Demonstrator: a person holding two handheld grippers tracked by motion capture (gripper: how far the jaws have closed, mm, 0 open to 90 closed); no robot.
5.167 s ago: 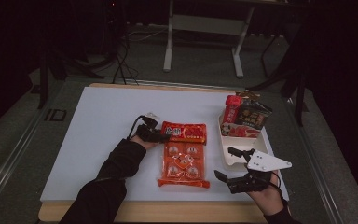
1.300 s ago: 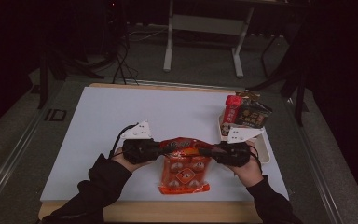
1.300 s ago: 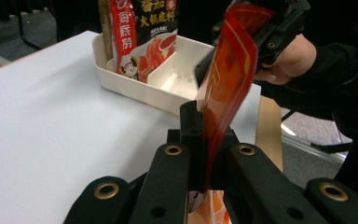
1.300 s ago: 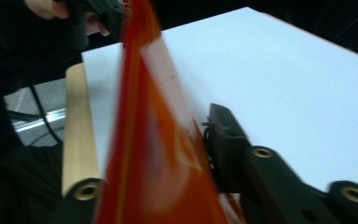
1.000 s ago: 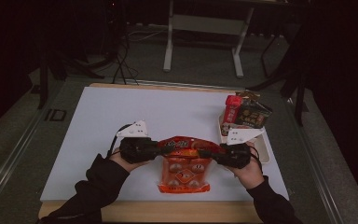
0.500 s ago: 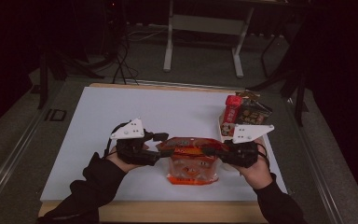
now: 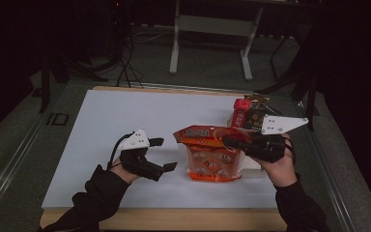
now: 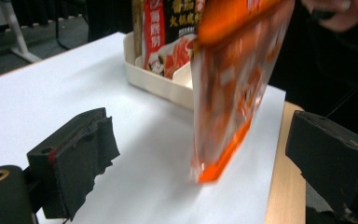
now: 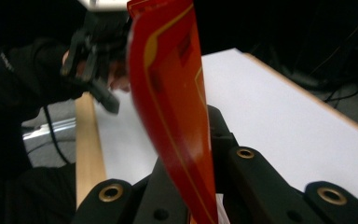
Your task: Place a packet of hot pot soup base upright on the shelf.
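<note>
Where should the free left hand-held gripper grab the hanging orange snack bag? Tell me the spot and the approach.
Take the snack bag by its flat top seal, at the free left corner, coming in level from the left. The right hand-held gripper pinches the top's right end, so the bag hangs upright, its bottom on the table. The left hand-held gripper is open beside it.

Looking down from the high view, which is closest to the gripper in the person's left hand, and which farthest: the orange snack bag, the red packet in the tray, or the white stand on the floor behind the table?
From the left gripper:
1. Orange bag, just to its right, standing on the table.
2. Red packet, in the tray at the table's far right.
3. White stand, on the floor beyond the table.
</note>
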